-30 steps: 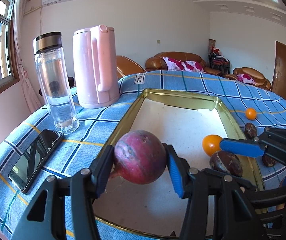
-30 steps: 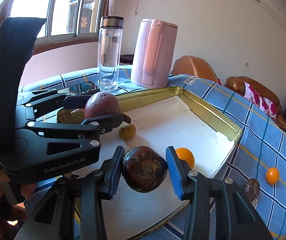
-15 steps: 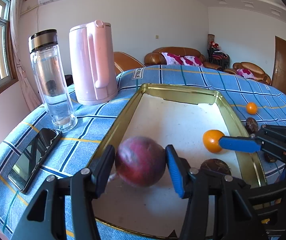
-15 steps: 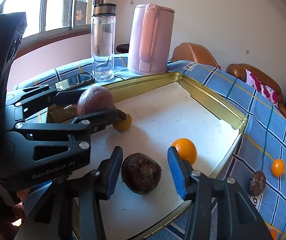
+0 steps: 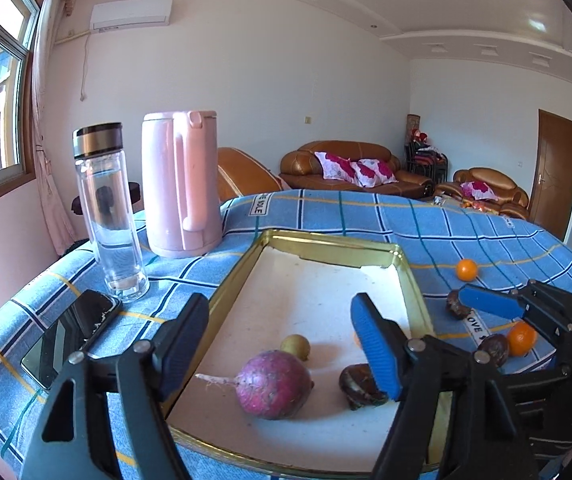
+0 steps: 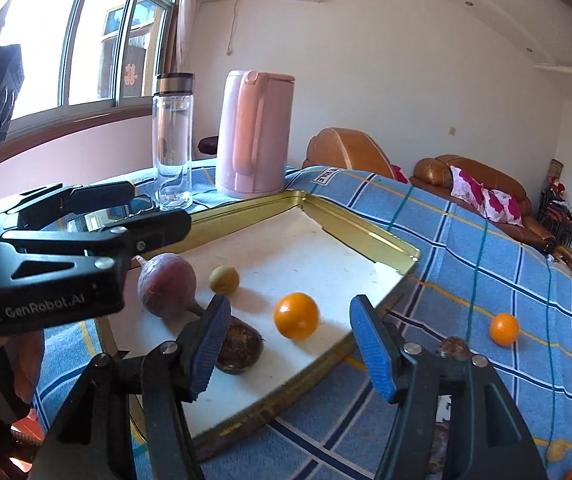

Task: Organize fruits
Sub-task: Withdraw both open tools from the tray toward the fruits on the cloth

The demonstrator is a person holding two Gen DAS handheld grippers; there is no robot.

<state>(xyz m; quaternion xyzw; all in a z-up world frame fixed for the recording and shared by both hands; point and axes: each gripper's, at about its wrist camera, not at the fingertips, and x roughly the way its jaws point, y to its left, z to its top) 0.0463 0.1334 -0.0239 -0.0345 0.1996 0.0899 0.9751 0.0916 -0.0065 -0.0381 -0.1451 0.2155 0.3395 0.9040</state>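
Observation:
A gold-rimmed tray (image 5: 337, 245) (image 6: 369, 240) with a white floor lies on the blue checked cloth. In it rest a purple round fruit (image 5: 274, 385) (image 6: 166, 285), a dark brown fruit (image 5: 359, 386) (image 6: 242, 346), a small yellow-green fruit (image 5: 295, 346) (image 6: 224, 279) and an orange (image 6: 296, 315). My left gripper (image 5: 282, 352) is open and empty, raised above the purple fruit. My right gripper (image 6: 289, 352) is open and empty, above the tray's near edge. Loose on the cloth are oranges (image 5: 467, 270) (image 5: 521, 338) (image 6: 503, 329) and dark fruits (image 5: 455, 304) (image 5: 493, 350).
A clear water bottle (image 5: 108, 212) (image 6: 173, 140) and a pink kettle (image 5: 180, 184) (image 6: 256, 134) stand left of the tray. A black phone (image 5: 70, 336) lies at the near left. Sofas stand behind the table.
Both grippers opened and lifted back. The purple fruit and the dark brown fruit left the jaws and now rest on the tray floor.

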